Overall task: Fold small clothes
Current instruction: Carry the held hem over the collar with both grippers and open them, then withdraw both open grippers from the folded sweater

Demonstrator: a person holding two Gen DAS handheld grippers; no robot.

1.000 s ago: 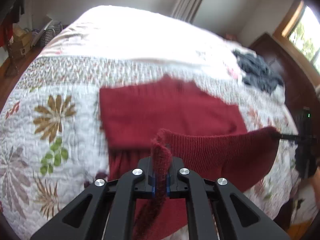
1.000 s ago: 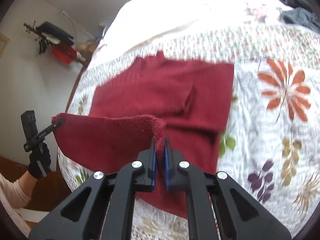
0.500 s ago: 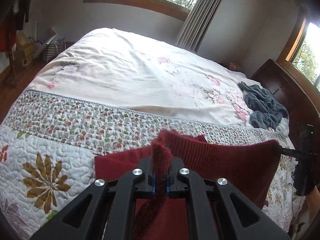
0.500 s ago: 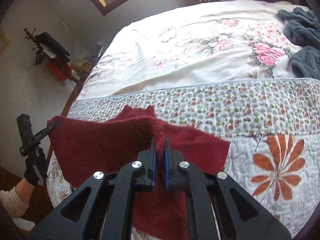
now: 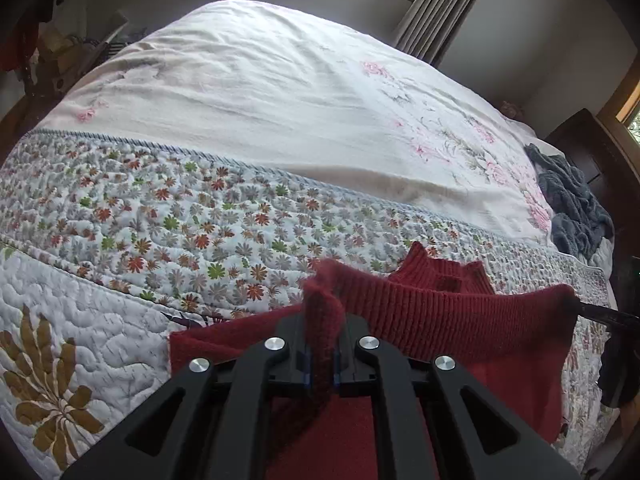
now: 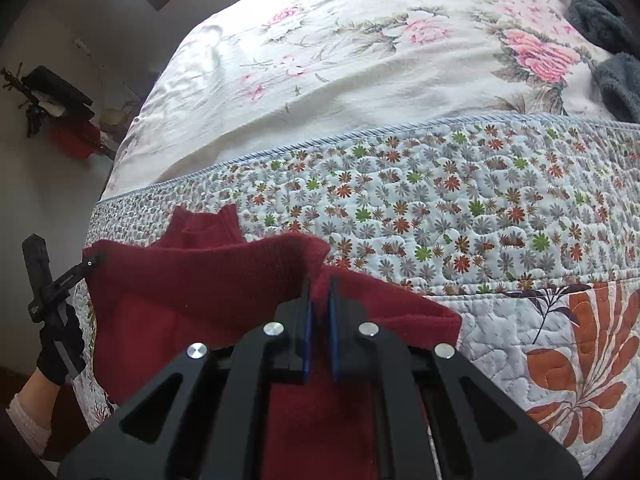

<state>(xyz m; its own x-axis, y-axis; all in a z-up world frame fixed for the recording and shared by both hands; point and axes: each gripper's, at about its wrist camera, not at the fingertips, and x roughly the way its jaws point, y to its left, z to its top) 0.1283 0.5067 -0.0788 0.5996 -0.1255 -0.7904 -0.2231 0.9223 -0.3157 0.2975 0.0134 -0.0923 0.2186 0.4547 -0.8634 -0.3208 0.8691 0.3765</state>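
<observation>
A red knit sweater (image 5: 440,320) lies on the near part of a bed, over the quilted floral bedspread (image 5: 160,232), with its ribbed hem lifted off the lower layer and stretched between the two hand-held tools. The left gripper (image 5: 320,354) is clamped on one corner of that hem — a bunched fold of red knit stands up between its closed jaws and rises just ahead of them. The right gripper (image 6: 319,320) pinches the opposite corner in the same way, the cloth pressed between the blue-lined inner faces of its jaws. From the left wrist view the raised hem runs off to the right, taut, to where the other tool's dark tip bites it at the frame's edge; from the right wrist view it runs left to the left tool, held by a hand in a black glove (image 6: 60,344) with a pale sleeve cuff below. Beneath the lifted edge the rest of the sweater rests flat on the quilt, and its collar (image 6: 208,224) pokes up beyond the hem, toward the band of small flowers. Farther back lies a cream sheet printed with pink roses (image 6: 360,60), and a grey fuzzy garment (image 5: 572,208) sits crumpled near the dark headboard, well apart from the sweater.
</observation>
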